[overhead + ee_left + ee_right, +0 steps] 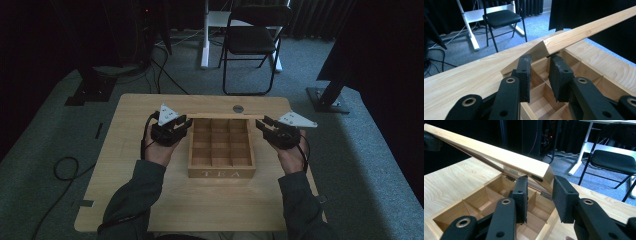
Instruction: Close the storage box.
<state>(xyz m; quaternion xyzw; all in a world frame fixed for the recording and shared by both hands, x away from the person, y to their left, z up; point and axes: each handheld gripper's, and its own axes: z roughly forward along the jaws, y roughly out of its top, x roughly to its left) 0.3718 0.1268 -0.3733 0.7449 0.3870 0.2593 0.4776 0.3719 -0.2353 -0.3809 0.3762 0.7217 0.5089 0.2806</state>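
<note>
Pale wooden box (pixel 221 172), square, is seen mid-surface with "TEA" lettered on the front wall. The interior is split by thin wood dividers into a three-by-three grid of square cells, all bare wood.

Lid (pixel 226 116) is raised on the rear hinges: a flat wooden panel with visible grain and square edges, seen edge-on from above as a narrow strip along the box's back wall. Small metal hinges are visible under it in the right gripper view.

Left claw (pixel 186 123) is set at the lid's left end. In the left gripper view the lid's corner (pixel 544 47) sits just above the gap between the flat black rubbery pads (pixel 525 72), which are spread, not pressing.

Right claw (pixel 261 125) is set at the lid's right end. In its own view the lid's end (pixel 546 173) lies between and just beyond the matte black pads (pixel 564 197), also spread, with no clamping seen.

Surface (pixel 135 165) is light wood-grain laminate with rounded corners and a round metal grommet (pixel 238 108) behind the box. A black folding chair (pixel 252 42) stands on grey carpet beyond.
</note>
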